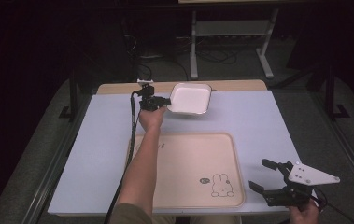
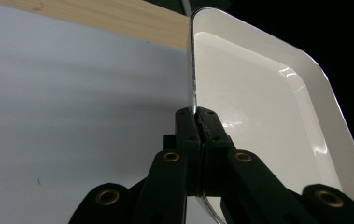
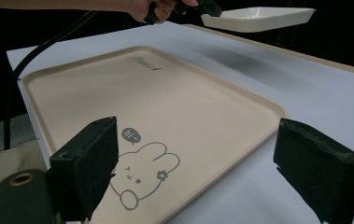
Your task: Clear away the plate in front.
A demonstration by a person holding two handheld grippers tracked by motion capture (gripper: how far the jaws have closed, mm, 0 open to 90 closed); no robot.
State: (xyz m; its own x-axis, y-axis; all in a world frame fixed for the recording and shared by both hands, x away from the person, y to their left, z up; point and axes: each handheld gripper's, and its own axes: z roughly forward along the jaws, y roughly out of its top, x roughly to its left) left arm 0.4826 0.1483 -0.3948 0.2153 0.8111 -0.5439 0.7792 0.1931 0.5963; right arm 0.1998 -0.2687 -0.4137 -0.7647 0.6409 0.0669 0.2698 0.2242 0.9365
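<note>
The right gripper [image 1: 267,176] sits nearest the high view, at the table's near right corner, with its black jaws spread wide and nothing between them; a grey three-cornered plate tops its body. In the right gripper view its block-shaped pads [image 3: 93,161] look matte and slightly rough, and they frame the near part of the tray. The table [image 1: 104,154] is the largest surface: a flat, pale lavender-grey rectangular top with a light wood strip [image 1: 118,87] along the far edge. On it lies the tray [image 1: 184,158], a broad beige rectangle with rounded corners and a low raised rim, smooth and matte, printed with a line-drawn rabbit [image 1: 222,185] near its near right corner and a small speech bubble beside it. The dish [image 1: 191,98] is a glossy white rectangle with rounded corners, a shallow well and a thin dark line along the rim. It is held above the far centre of the table, beyond the tray and clear of the surface, roughly level. The left gripper [image 1: 167,101] is clamped on the dish's left rim; in the left gripper view the two black jaws meet tightly on the thin edge of the dish [image 2: 258,102]. A black cable [image 1: 131,126] trails back from this gripper beside the person's forearm.
</note>
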